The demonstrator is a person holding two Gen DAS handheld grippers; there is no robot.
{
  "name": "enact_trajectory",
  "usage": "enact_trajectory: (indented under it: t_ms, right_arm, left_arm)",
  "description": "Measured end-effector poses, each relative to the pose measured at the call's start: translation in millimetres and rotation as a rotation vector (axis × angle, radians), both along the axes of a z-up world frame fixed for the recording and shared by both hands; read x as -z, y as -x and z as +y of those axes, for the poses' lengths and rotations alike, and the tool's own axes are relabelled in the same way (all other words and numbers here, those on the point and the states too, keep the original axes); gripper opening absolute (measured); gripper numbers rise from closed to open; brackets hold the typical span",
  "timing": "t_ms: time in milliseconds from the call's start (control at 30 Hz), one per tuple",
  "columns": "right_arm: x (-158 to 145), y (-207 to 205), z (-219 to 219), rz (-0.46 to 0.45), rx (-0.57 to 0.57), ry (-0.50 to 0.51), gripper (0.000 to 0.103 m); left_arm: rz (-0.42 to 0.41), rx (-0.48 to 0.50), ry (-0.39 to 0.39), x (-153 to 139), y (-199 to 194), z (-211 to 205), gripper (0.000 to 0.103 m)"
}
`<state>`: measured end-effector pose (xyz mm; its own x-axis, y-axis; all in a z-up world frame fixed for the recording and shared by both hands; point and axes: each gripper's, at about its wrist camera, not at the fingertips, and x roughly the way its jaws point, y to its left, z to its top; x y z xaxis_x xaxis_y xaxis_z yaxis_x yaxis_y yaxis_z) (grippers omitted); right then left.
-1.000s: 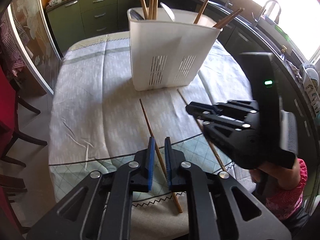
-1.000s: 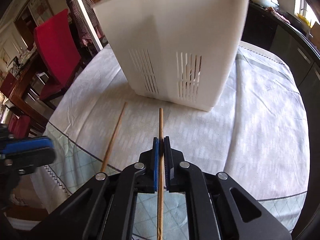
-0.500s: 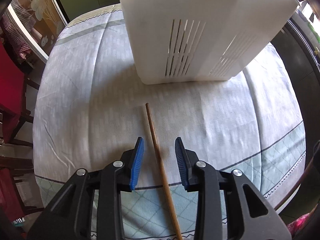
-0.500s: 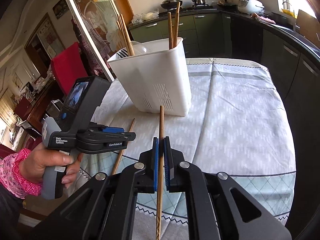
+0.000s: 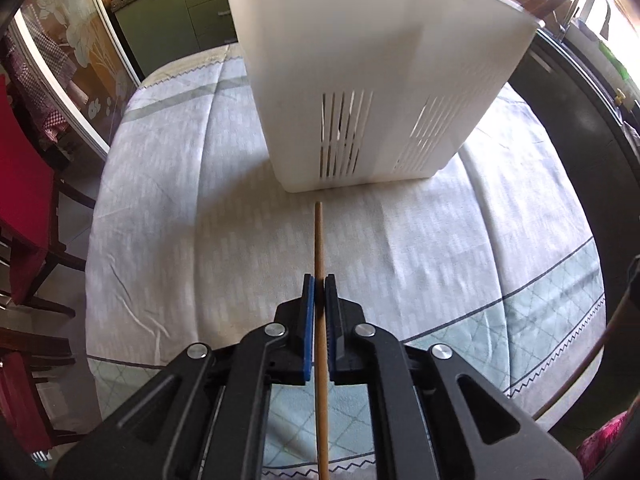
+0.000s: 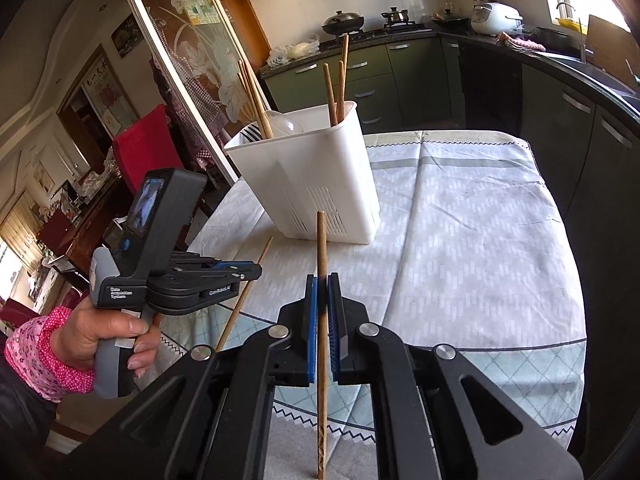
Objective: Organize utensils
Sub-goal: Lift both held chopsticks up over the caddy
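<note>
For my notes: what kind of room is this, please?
Most likely a home kitchen with a dining table: green cabinets, a wok on the stove, a rice cooker.

The white utensil holder [image 6: 308, 184] stood on the cloth-covered tabletop [image 6: 472, 216], with several wooden chopsticks [image 6: 336, 88] leaning up out of its compartments and a pale spoon and a fork head showing at its rim. Nearer the camera than the holder, the right gripper [image 6: 322, 280] was clamped on a wooden chopstick [image 6: 321, 248], its blue pads [image 6: 312, 320] pressed against the shaft, the upper tip reaching in front of the holder's slotted wall. To the left of the holder, a hand [image 6: 108, 332] (pink patterned sleeve at the wrist) carried the left gripper [image 6: 254, 270], closed on a second chopstick [image 6: 236, 312] slanting toward the holder's base.
</note>
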<state>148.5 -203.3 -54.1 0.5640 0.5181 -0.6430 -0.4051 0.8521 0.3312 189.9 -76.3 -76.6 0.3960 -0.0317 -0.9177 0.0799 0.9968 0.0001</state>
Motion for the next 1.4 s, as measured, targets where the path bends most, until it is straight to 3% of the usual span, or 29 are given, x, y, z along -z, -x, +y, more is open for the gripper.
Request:
enact_trajectory:
  t_ms: [333,1100,1400]
  right_arm:
    - [-18,20,0,-0.041,-0.013,-0.016,0.006]
    - [-24,31,10,-0.058,-0.047,-0.006,0.006]
    - [-25,30,9,-0.059,-0.047,-0.009,0.006]
  left_arm:
    - [-0.252,0.053,0.035,-87,73,21,0.005]
    - [-0.361,0.065,0.129,-115,112,41,0.005]
    - [-0.437,0.086,0.148,-150,99,34,0.005]
